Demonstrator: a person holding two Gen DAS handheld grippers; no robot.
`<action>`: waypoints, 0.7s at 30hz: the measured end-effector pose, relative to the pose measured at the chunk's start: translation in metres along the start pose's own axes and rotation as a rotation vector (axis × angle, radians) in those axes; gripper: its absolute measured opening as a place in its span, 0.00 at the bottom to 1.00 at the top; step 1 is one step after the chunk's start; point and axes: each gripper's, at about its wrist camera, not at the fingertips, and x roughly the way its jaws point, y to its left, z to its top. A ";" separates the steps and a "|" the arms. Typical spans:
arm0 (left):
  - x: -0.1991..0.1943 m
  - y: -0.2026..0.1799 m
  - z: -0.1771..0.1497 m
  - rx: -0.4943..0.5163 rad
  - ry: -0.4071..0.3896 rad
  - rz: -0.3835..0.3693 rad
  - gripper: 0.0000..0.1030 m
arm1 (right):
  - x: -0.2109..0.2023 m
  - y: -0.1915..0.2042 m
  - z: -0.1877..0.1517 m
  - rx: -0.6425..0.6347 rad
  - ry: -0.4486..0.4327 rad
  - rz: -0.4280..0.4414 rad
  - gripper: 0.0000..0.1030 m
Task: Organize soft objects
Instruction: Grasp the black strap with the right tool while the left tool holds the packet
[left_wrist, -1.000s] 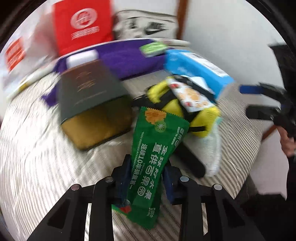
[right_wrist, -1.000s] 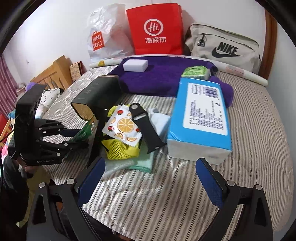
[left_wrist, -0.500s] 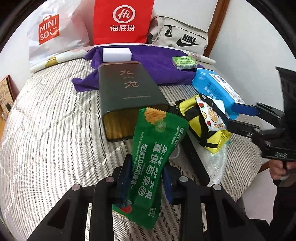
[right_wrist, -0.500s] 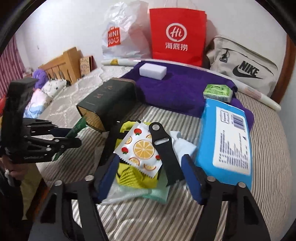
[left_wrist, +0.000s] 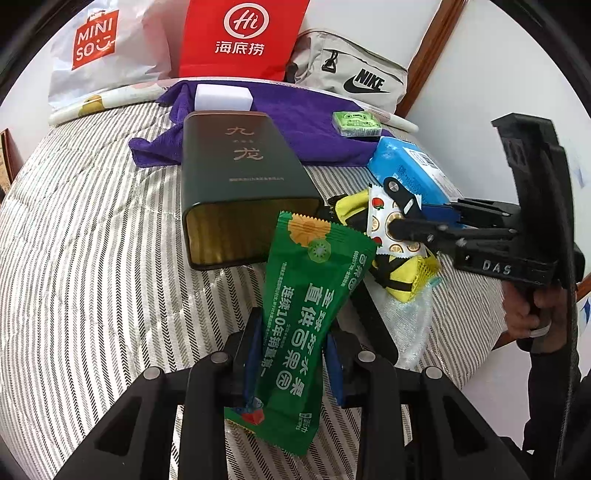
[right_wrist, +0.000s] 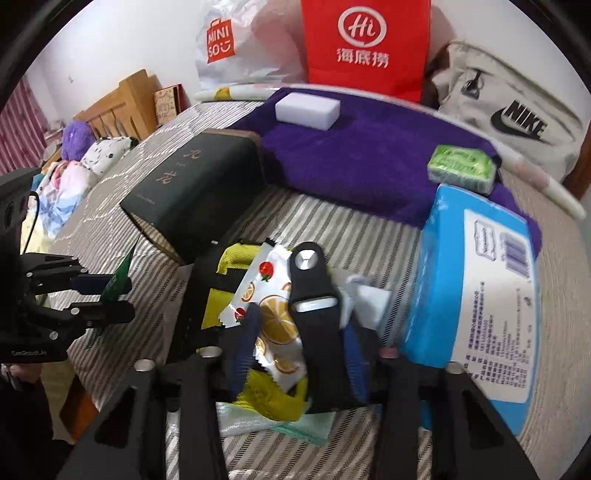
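So the left claw (left_wrist: 291, 354) is clamped on a glossy green snack pouch (left_wrist: 306, 306), flat crinkly foil with a zigzag top edge, held upright over the striped bed (left_wrist: 92, 258). The right claw (right_wrist: 299, 354) has narrowed a lot since half a second ago, when it was spread wide over the pile. Now its blue pads sit right against the stuff in the middle: a white fruit-print sachet (right_wrist: 273, 317) and a black rubbery strap (right_wrist: 314, 314) with a metal stud, both lying on a yellow mesh pouch (right_wrist: 225, 280). Can't tell if it's actually gripping yet or just touching.

Counting the rest: one dark green tin box (left_wrist: 236, 177), rectangular and lying on its side with the open gold-ribbed end facing near; one blue tissue pack (right_wrist: 476, 295), soft plastic, at the right; one fuzzy purple towel (right_wrist: 369, 147) at the far end carrying one white foam block (right_wrist: 306, 110) and one small green packet (right_wrist: 461, 168). Three bags lean at the far wall: a white Miniso plastic bag (right_wrist: 229, 48), a red paper bag (right_wrist: 365, 44), a beige Nike bag (right_wrist: 517, 114).

The left claw's view has swung left a bit too.
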 end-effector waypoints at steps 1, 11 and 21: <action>0.000 0.000 0.000 0.002 0.002 -0.001 0.28 | -0.003 -0.001 -0.001 0.007 0.001 0.013 0.31; 0.004 0.001 -0.003 -0.013 0.025 0.015 0.28 | -0.018 -0.001 -0.024 0.022 0.000 0.004 0.21; 0.000 0.001 -0.008 -0.032 0.025 0.052 0.28 | -0.046 -0.006 -0.051 0.047 -0.015 -0.052 0.15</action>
